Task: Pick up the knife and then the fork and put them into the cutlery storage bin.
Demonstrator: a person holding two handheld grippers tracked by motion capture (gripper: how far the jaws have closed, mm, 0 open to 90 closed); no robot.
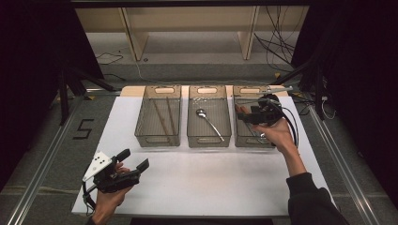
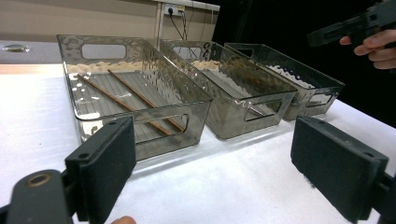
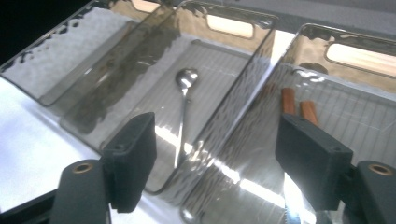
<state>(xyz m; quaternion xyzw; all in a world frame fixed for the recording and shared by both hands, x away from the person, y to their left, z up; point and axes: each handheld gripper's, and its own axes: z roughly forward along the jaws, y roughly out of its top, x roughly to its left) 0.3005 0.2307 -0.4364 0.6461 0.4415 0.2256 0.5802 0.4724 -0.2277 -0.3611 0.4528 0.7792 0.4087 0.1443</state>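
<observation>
Right gripper (image 1: 251,114) over the right bin (image 1: 240,133)
Its own view shows a knife blade (image 3: 292,205) below; jaws wide apart, holding nothing.

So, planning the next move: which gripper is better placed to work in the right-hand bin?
Probably right: the right gripper hangs open over the right-hand bin, while the left gripper is far from it.
</observation>
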